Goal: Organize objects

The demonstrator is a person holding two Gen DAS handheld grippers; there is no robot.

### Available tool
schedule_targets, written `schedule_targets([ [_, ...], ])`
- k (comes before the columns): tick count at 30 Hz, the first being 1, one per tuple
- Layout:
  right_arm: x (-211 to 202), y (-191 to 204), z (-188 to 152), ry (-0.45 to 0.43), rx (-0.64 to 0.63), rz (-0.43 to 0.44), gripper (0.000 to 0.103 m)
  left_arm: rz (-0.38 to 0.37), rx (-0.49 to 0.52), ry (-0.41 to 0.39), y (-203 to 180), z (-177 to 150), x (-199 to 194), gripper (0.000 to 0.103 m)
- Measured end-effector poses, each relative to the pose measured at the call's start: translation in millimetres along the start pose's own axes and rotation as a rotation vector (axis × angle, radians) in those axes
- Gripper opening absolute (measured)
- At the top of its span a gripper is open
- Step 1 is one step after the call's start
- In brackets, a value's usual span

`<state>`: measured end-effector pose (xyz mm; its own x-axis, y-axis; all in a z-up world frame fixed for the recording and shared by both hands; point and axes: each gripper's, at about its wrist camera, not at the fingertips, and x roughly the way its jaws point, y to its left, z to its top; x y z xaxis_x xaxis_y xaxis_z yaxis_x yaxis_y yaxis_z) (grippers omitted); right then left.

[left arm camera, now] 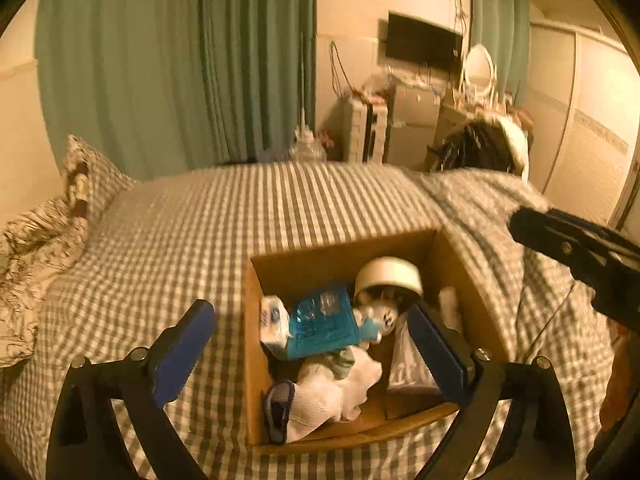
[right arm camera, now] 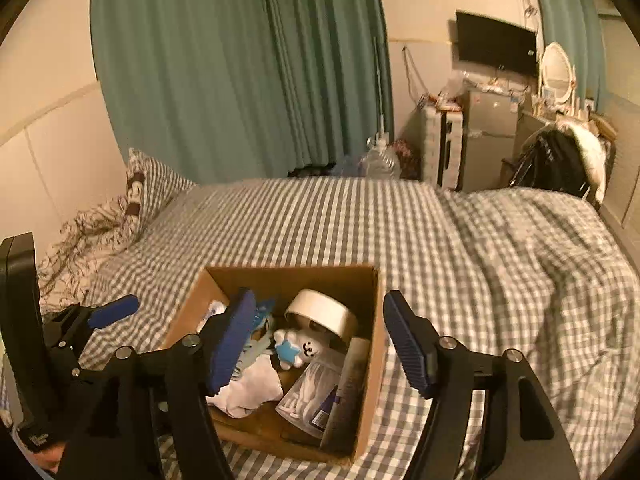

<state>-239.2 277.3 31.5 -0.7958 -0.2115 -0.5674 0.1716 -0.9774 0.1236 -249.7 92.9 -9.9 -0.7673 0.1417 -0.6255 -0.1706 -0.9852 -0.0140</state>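
Observation:
An open cardboard box (left arm camera: 256, 344) (right arm camera: 370, 360) sits on the checked bed. Inside lie a roll of white tape (left arm camera: 390, 276) (right arm camera: 324, 314), a blue plastic pack (left arm camera: 324, 322), a tissue packet (left arm camera: 274, 322), white socks (left arm camera: 340, 392) (right arm camera: 250, 390), a small white plush with a blue star (right arm camera: 298, 348) and a clear bag of cotton swabs (right arm camera: 308, 394). My left gripper (left arm camera: 310, 346) is open and empty, held above the box's near left part. My right gripper (right arm camera: 320, 344) is open and empty above the box. The left gripper also shows at the left of the right wrist view (right arm camera: 114, 312).
The checked bedsheet (left arm camera: 240, 208) stretches behind the box, with a bunched duvet (right arm camera: 540, 256) to the right and pillows (left arm camera: 88, 176) at the far left. Green curtains, a wall TV (left arm camera: 422, 46), a small fridge and a mirror stand beyond the bed.

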Motion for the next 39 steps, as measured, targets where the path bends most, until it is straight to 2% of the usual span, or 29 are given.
schedule_targets([
  [2, -25, 4, 6, -0.037, -0.005, -0.008, 0.076, -0.001, -0.013, -0.04, 1, 7, -24, 0.103],
  [5, -68, 12, 17, -0.1, -0.026, -0.03, 0.08, -0.003, -0.02, -0.099, 1, 17, -58, 0.103],
  [7, -90, 15, 22, -0.129, -0.037, -0.038, 0.089, -0.004, -0.019, -0.141, -1, 21, -84, 0.103],
  [9, -116, 21, 25, -0.16, -0.054, -0.046, 0.092, -0.007, -0.016, -0.179, -2, 25, -108, 0.103],
  [15, -168, 35, 25, -0.171, -0.067, -0.082, 0.099, -0.008, 0.008, -0.244, -9, 32, -162, 0.103],
  [17, -182, 37, 25, -0.195, -0.061, -0.082, 0.103, -0.002, 0.018, -0.269, -11, 32, -174, 0.103],
  [21, -204, 37, 16, -0.251, -0.074, -0.081, 0.103, 0.008, 0.02, -0.314, -13, 23, -190, 0.103],
  [27, -207, 33, -13, -0.299, -0.09, -0.099, 0.103, -0.005, 0.054, -0.335, -18, -5, -183, 0.103],
  [35, -158, 23, -62, -0.317, -0.082, -0.228, 0.103, 0.038, 0.008, -0.354, -15, -47, -164, 0.103],
  [39, -144, 26, -68, -0.307, -0.099, -0.22, 0.103, 0.063, 0.008, -0.314, -10, -59, -153, 0.103],
])
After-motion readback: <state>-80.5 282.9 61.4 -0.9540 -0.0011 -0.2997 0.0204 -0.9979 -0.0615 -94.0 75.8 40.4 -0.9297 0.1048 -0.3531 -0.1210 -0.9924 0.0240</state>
